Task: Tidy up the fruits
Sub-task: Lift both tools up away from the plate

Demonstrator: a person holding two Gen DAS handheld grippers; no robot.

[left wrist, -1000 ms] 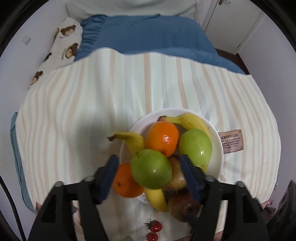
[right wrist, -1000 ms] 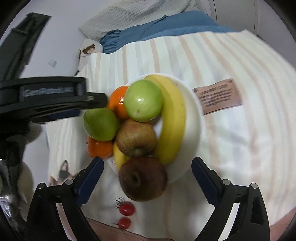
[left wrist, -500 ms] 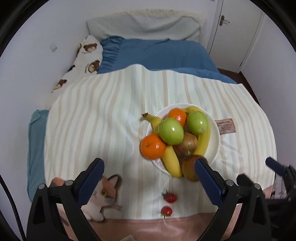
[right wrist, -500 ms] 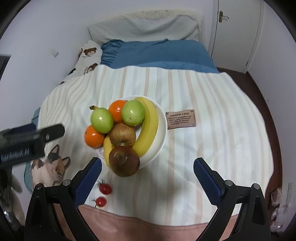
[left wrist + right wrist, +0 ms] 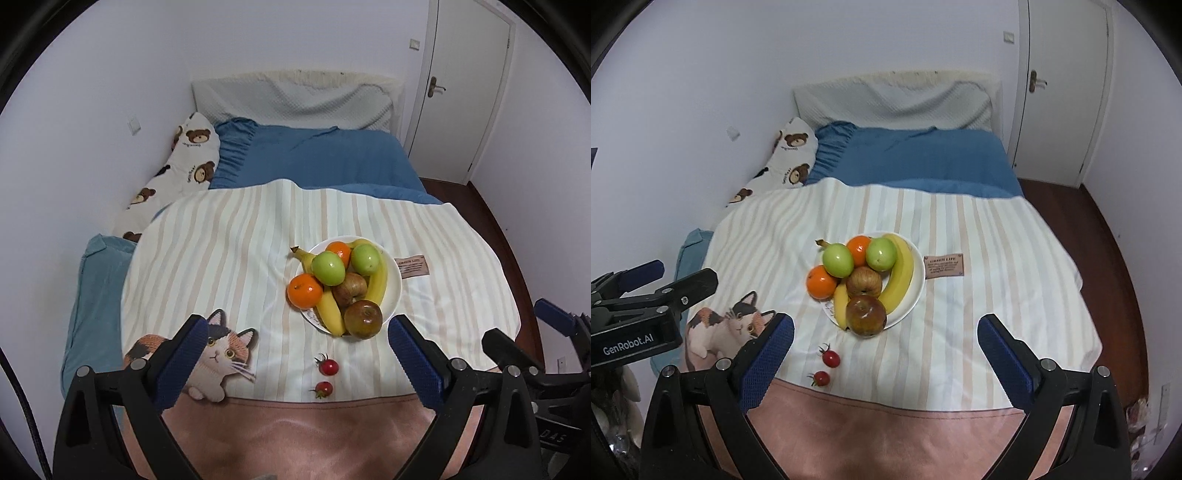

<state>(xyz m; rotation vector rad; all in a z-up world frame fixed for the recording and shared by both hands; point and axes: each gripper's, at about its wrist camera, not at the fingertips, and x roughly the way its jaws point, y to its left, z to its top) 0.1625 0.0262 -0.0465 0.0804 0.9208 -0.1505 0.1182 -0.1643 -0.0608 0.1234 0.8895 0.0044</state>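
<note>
A white plate (image 5: 395, 280) (image 5: 918, 284) on the striped blanket holds two green apples (image 5: 328, 267) (image 5: 837, 259), two oranges (image 5: 304, 291) (image 5: 821, 281), two bananas (image 5: 378, 278) (image 5: 899, 275) and two brownish apples (image 5: 363, 318) (image 5: 866, 316). Two cherry tomatoes (image 5: 329, 366) (image 5: 830, 358) lie on the blanket in front of the plate. My left gripper (image 5: 295, 354) is open and empty, well back from the plate. My right gripper (image 5: 886, 354) is open and empty too, also well back.
The striped blanket (image 5: 229, 266) with a cat print (image 5: 221, 350) covers a bed with a blue sheet (image 5: 317, 158) and a bear-print pillow (image 5: 184, 162). A wall runs along the left, a white door (image 5: 469, 92) stands at the back right, and dark floor lies to the right.
My left gripper let go of the green apple on the plate and opened. Both grippers pulled back and up, far from the plate.
</note>
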